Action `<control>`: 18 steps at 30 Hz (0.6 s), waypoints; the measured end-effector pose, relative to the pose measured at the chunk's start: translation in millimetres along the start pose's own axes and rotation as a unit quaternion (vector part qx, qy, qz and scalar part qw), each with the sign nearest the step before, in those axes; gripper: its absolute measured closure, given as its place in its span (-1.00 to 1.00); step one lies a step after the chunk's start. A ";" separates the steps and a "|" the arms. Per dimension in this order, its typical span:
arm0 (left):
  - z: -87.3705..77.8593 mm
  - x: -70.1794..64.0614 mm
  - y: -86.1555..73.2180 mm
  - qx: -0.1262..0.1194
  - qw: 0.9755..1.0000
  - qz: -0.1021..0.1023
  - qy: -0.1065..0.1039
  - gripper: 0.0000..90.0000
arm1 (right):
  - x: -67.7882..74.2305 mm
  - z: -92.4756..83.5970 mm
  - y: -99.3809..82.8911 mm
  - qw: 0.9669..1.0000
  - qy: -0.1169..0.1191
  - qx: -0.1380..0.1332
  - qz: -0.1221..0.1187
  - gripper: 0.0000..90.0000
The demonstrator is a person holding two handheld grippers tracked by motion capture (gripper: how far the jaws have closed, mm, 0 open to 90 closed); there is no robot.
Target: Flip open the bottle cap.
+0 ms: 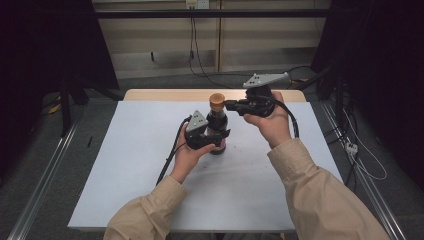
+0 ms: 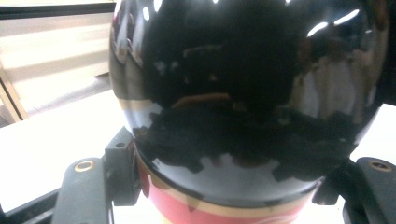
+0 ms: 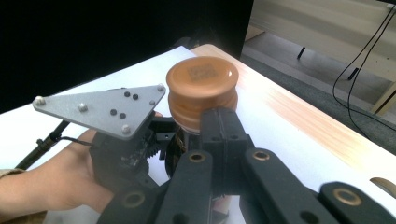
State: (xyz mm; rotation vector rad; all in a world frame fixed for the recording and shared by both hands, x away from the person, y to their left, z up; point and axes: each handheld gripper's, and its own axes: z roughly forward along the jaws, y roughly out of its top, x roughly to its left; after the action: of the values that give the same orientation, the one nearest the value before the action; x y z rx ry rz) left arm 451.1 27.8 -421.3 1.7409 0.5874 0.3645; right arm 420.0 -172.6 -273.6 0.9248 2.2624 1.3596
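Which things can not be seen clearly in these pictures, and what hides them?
- Bottle label: the left gripper covers it in the high view; the left gripper view cuts it off at the bottom edge.
- Bottle neck: the right gripper hides it in the right gripper view.
- Code on the brown cap: too blurred to read.

Your bottle (image 1: 217, 131) stands upright on the mat (image 1: 140, 165) near the middle of the table (image 1: 165, 94), your left gripper (image 1: 212, 141) clamped round its body from the left and your right gripper (image 1: 229, 104) up at the cap (image 1: 217, 101) from the right.
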 end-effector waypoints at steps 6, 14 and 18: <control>0.2 -0.2 0.0 0.000 1.000 0.001 0.000 -0.33 | -1.0 -0.6 -0.2 1.000 0.009 0.001 0.004 1.00; -0.5 0.6 0.1 0.004 1.000 0.001 -0.002 -0.32 | -3.3 0.8 3.3 1.000 0.018 0.007 0.002 1.00; -0.6 0.6 -0.1 0.006 1.000 0.008 0.002 -0.32 | -3.3 0.3 5.2 1.000 0.020 -0.006 0.004 1.00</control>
State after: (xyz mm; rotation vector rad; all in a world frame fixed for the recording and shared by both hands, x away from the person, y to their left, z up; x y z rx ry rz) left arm 451.2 28.7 -421.2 1.7580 0.5784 0.3763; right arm 424.5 -173.0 -269.4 0.9118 2.2803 1.4054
